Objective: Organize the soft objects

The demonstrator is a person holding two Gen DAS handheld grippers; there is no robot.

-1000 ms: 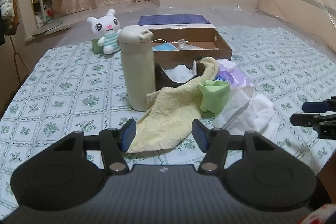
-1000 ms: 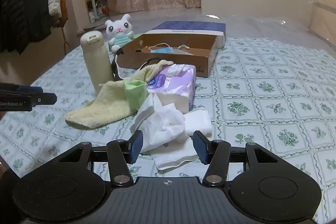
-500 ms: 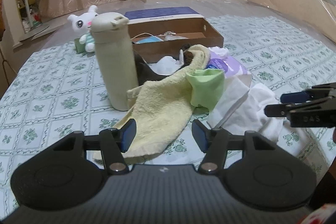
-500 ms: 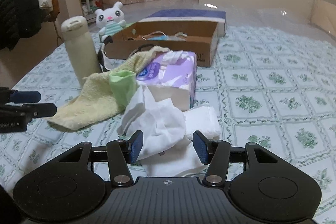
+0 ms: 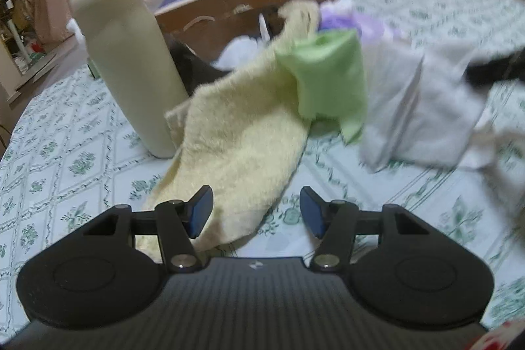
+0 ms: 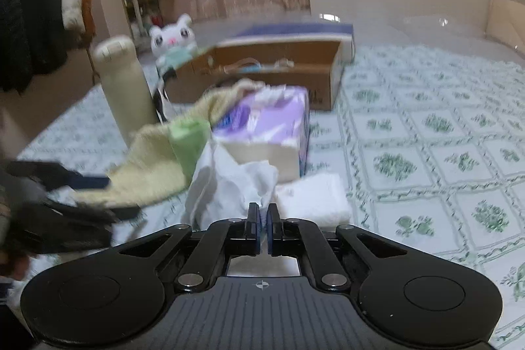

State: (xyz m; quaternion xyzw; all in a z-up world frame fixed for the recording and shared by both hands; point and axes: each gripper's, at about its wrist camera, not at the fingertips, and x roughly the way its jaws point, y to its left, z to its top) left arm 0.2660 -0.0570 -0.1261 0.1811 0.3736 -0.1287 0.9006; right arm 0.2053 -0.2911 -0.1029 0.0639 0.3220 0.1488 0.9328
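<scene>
Right gripper (image 6: 262, 220) jaws now pinched on crumpled white tissue (image 6: 226, 186); left gripper (image 5: 256, 212) wide, closer over fuzzy yellow towel (image 5: 236, 146); bare tablecloth (image 6: 426, 153) at 3 o'clock.

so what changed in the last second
The right claw closed, apparently pinching the white cloth. The left claw moved in over the yellow towel, jaws open on either side of its near end. The bottle, tissue box and cardboard box stayed put.
</scene>
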